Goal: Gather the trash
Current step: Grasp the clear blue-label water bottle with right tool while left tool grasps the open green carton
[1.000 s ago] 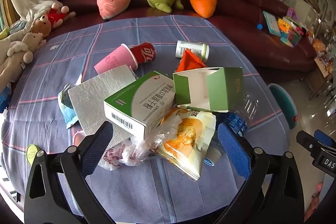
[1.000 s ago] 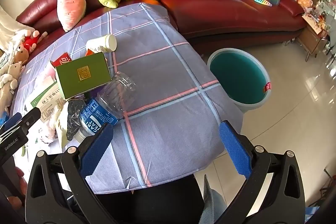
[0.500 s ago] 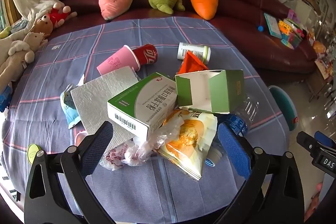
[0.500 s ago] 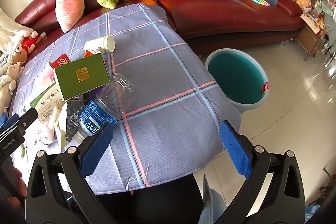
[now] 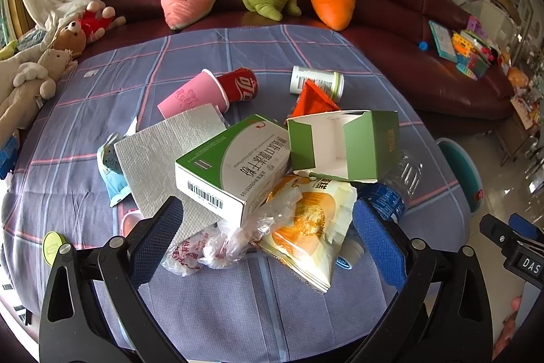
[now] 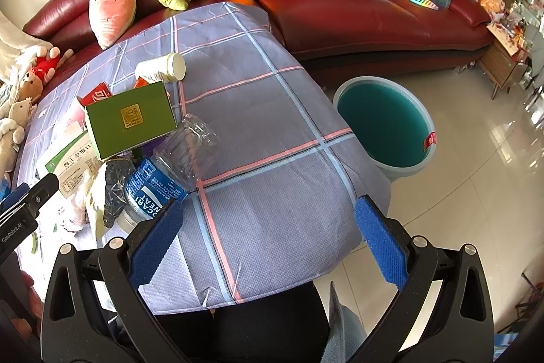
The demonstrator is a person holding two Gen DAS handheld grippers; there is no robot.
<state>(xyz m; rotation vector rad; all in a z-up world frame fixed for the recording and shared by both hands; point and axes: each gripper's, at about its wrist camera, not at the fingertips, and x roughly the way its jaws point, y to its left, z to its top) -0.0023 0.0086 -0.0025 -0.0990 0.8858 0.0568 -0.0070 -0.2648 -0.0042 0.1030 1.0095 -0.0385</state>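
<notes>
The left gripper (image 5: 267,220) hung wide open over the near edge of the table, holding nothing, its blue pads either side of the trash heap. Nearest lay a crumpled clear plastic bag (image 5: 234,237) and a yellow snack packet (image 5: 306,227), with a bare strip of checked tablecloth (image 5: 238,305) between them and the table's near edge. Just behind, a white-and-green medicine box (image 5: 231,166) leaned on a grey paper towel (image 5: 163,155), touching an open green carton (image 5: 343,145). Farther back lay a pink paper cup (image 5: 193,94) against a red cola can (image 5: 239,84), then an orange wrapper (image 5: 314,101) and a white bottle (image 5: 316,82), with open cloth beyond up to the red sofa (image 5: 391,23).

The right gripper (image 6: 268,227) was likewise spread open and empty, above the table's right corner. A clear water bottle (image 6: 170,166) lay beside its left pad; the cloth (image 6: 258,111) to the right was bare to the edge. Past the drop, on the tiled floor, stood the teal bin (image 6: 384,128), near the table and open-topped
</notes>
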